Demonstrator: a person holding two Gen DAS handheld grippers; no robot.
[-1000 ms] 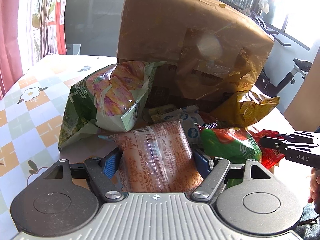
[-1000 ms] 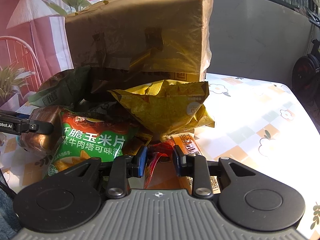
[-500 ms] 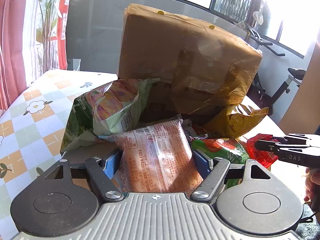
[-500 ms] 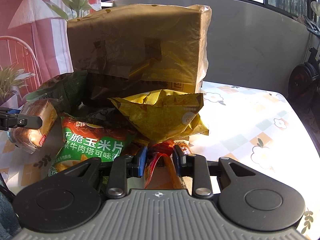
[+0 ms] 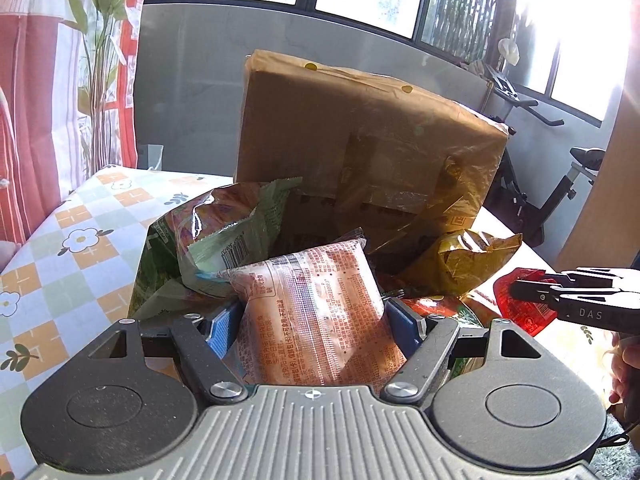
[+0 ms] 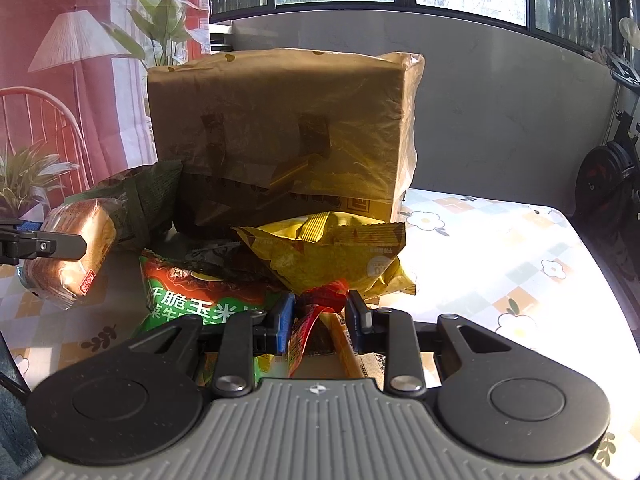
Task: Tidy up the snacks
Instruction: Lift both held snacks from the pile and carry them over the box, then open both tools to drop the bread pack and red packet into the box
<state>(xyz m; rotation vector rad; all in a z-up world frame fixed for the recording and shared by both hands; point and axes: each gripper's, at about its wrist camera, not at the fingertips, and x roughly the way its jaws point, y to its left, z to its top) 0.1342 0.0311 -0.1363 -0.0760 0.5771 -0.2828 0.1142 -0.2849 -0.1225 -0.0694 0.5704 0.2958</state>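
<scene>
My left gripper (image 5: 314, 320) is shut on a clear-wrapped orange bread pack (image 5: 316, 320) and holds it above the table; the pack also shows in the right wrist view (image 6: 72, 256). My right gripper (image 6: 320, 316) is shut on a small red snack packet (image 6: 316, 308), which also shows in the left wrist view (image 5: 520, 304). A pile of snacks lies beyond: a yellow chip bag (image 6: 332, 248), a green corn chip bag (image 6: 200, 296), and a pale green bag (image 5: 224, 232).
A large brown paper bag (image 6: 280, 128) lies on its side behind the pile. The table has a checkered flower cloth (image 6: 500, 264). An exercise bike (image 5: 560, 184) stands beyond the table. A plant and a red curtain are at the left.
Both grippers have risen and pulled back from the pile with their packets. The bread pack and the red packet are higher above the table than before.
</scene>
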